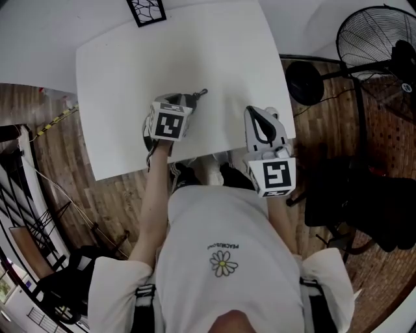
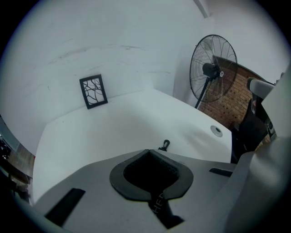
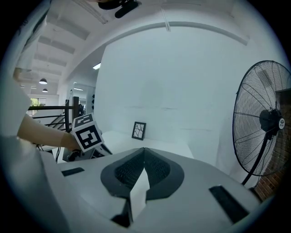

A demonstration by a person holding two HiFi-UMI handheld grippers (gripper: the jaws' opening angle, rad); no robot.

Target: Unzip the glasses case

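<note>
My left gripper (image 1: pixel 195 97) points down at the white table (image 1: pixel 123 65) with its jaws shut. In the left gripper view (image 2: pixel 149 151) a dark printed strap (image 2: pixel 159 207) runs out from between the pads. A small dark clasp (image 2: pixel 164 145) pokes out just past the tips, and the head view shows the same clasp (image 1: pixel 203 92). I cannot make out the body of the glasses case in any view. My right gripper (image 1: pixel 252 110) hovers at the table's near right corner. Its tips meet with nothing between them in the right gripper view (image 3: pixel 144 148).
A small black-framed picture (image 1: pixel 146 11) leans at the table's far edge. A standing fan (image 1: pixel 374 39) and its round base (image 1: pixel 304 81) stand on the wood floor to the right. A dark chair (image 1: pixel 364 201) is at my right. A stair rail (image 1: pixel 19 188) runs at the left.
</note>
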